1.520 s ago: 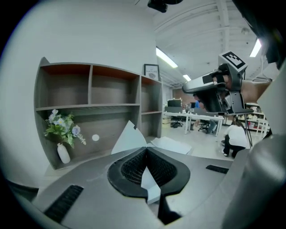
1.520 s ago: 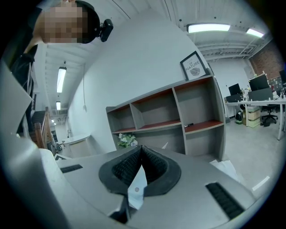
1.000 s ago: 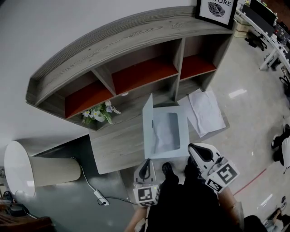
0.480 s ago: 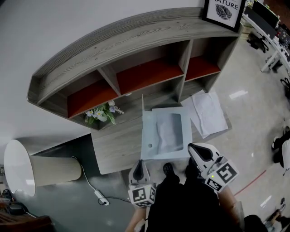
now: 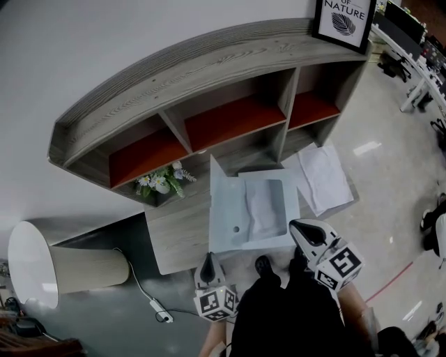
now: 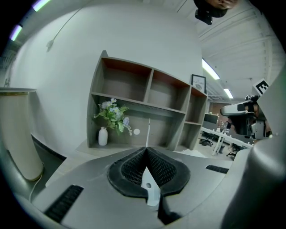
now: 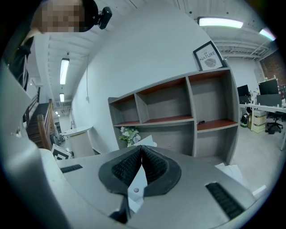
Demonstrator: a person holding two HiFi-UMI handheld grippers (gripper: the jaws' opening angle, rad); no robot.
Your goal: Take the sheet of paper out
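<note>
shelf unit sits at back of desk, against the wall, w/ 3 compartments side by side. framed pic on top of it, far right end. flower vase on desk at left, below left compartment. folder mid-desk by front edge, sheet of paper inside. left gripper at its front-left corner, right gripper at front-right. loose papers just right of folder. tall cylinder on floor left of desk, cable btw them.

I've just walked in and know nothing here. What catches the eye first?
A pale blue folder sits at the near edge of the desk, pinched by the left gripper and right gripper, a white sheet showing through its window. Behind stands a grey shelf unit with red shelves.
</note>
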